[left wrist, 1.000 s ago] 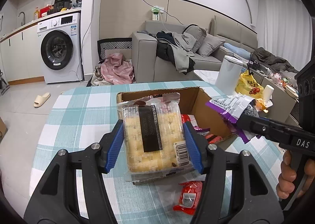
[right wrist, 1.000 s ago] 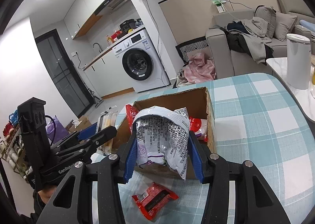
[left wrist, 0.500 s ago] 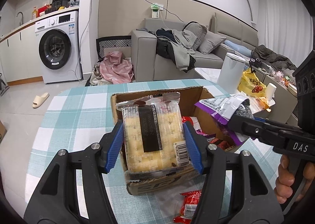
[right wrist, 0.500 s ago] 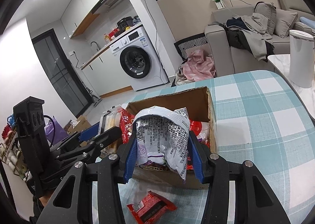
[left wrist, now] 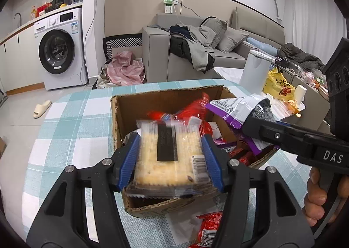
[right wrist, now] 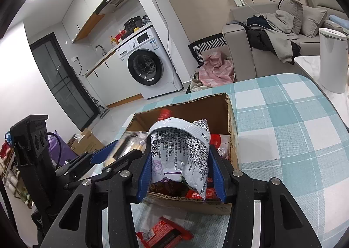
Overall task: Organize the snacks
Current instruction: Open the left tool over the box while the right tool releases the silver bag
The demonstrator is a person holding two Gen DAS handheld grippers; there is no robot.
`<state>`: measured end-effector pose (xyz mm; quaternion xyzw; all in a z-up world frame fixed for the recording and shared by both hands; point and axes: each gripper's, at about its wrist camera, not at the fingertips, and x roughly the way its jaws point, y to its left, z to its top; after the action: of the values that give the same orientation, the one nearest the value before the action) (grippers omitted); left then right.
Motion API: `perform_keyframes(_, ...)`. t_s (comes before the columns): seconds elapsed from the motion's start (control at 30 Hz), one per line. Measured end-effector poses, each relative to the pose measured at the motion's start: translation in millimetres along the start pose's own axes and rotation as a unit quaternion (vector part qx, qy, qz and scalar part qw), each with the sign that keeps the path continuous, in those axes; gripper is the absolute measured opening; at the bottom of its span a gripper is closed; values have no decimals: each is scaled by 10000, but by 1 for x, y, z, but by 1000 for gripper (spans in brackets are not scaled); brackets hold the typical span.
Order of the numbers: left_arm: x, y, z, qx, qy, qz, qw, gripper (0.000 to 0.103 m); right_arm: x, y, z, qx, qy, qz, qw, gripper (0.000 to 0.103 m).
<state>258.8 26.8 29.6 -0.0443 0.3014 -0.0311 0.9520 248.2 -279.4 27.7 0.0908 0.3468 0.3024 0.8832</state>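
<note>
Two packets hang over the box (left wrist: 139,108), one in each gripper; the left gripper (left wrist: 170,156), jaws closing, pinches the cracker pack (left wrist: 168,158) by its sides above the near left corner, flat enough, I judge, to drop in level; the right gripper (right wrist: 181,171) is clamped on the crumpled purple bag (right wrist: 181,152) above the middle. Red packets fill the floor, so free room is mostly along the left wall; a red pack (right wrist: 163,232) lies on the table (right wrist: 294,130), just outside the near rim.
</note>
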Motion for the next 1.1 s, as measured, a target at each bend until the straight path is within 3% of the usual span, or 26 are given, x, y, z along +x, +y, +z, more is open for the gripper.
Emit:
perform_keyframes(0.3, 9, 3, -12, 138, 69, 23, 9999, 54, 7, 0, -3, -93, 130, -68, 9998, 50)
perform_keyframes(0.57, 8, 8, -14, 313, 88, -86, 9994, 54, 1, -1, -3, -18, 188, 166, 9997, 56)
perform_keyframes(0.77, 4, 9, -14, 293, 110, -138, 9994, 55, -12, 0, -5, -144, 70, 101, 9998, 68)
perform_keyframes(0.87, -3, 10, -15, 241, 126, -112, 9996, 64, -21, 0, -8, -200, 50, 154, 9997, 75)
perform_keyframes(0.93, -11, 11, -16, 170, 110, -252, 9995, 75, -25, 0, -10, -208, 52, 162, 9996, 92)
perform_keyframes(0.97, -16, 11, -17, 132, 71, -303, 9994, 82, -29, 0, -12, -222, 41, 172, 9996, 96)
perform_keyframes(1.1, -36, 3, -22, 157, -16, -212, 9997, 93, -40, 5, -20, -385, 70, 172, 9991, 102)
